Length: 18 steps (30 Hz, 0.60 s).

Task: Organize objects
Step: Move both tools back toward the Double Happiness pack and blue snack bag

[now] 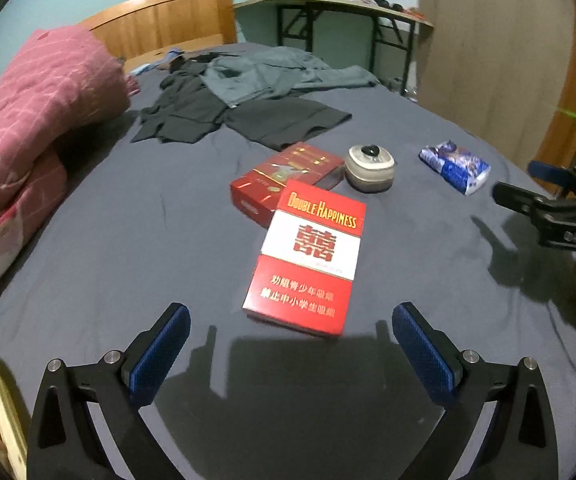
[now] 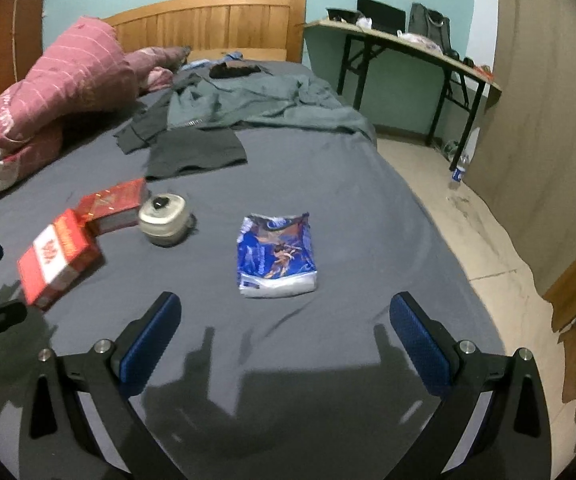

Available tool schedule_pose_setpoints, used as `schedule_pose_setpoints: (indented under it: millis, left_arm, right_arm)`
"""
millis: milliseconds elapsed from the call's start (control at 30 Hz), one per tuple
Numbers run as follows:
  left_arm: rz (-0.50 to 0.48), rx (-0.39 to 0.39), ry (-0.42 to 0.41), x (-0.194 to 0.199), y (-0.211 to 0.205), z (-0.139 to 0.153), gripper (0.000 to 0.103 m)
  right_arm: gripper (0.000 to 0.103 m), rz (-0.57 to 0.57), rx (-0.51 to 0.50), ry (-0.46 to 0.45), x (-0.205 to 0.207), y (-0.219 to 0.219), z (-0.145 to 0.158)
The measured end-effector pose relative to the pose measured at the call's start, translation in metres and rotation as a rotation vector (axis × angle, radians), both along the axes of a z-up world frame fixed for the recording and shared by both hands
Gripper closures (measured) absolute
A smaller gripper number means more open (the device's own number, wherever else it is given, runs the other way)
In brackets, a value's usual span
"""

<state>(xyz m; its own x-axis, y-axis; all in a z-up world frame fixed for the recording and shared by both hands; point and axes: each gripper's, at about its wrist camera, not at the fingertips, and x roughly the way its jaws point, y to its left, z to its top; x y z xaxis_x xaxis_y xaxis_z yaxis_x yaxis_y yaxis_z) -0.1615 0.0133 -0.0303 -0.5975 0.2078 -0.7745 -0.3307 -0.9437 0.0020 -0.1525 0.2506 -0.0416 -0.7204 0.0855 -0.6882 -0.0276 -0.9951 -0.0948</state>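
- Red-white carton [image 1: 305,258] reads "DOUBLE HAPPINESS" in gold, red double-happiness character on the white band, gold Chinese lines below; lies flat on the grey bed [image 1: 128,240], just ahead of the left gripper [image 1: 291,334].
- Second red box [image 1: 284,178] beyond it, gold print too small to read; carton's far corner overlaps it.
- Round beige tin [image 1: 369,168] with dark knob, just right of the red box.
- Blue pack [image 2: 276,254], cartoon figure, text unreadable, right of the tin and apart from it, straight ahead of the right gripper [image 2: 286,330].
- Left gripper: released, blue pads [image 1: 160,354] wide apart, low over the sheet, holding nothing.
- Right gripper: released, jaws spread, empty, hovering near the bed's edge.
- Pink quilt [image 1: 36,120] far left, dark clothes [image 1: 216,108] far centre.
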Motion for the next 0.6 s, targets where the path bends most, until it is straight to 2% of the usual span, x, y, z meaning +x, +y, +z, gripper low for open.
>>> schedule_pose_setpoints:
  millis: [233, 300, 433, 600]
  left_arm:
    - [-0.048, 0.012, -0.034, -0.029, 0.006, -0.024, 0.000]
    - [-0.065, 0.023, -0.036, -0.032, 0.009, -0.027, 0.000]
    - [-0.084, -0.007, -0.022, -0.035, 0.014, -0.030, 0.000]
    - [-0.059, 0.006, -0.024, -0.043, 0.012, -0.030, 0.000]
  right_arm:
    - [0.000, -0.029, 0.015, -0.005, -0.024, -0.004, -0.008]
    - [0.000, -0.025, 0.048, 0.001, -0.029, -0.008, -0.009]
    - [0.000, -0.029, 0.073, -0.028, -0.039, -0.009, -0.018]
    - [0.000, -0.034, 0.063, -0.044, -0.041, -0.006, -0.022]
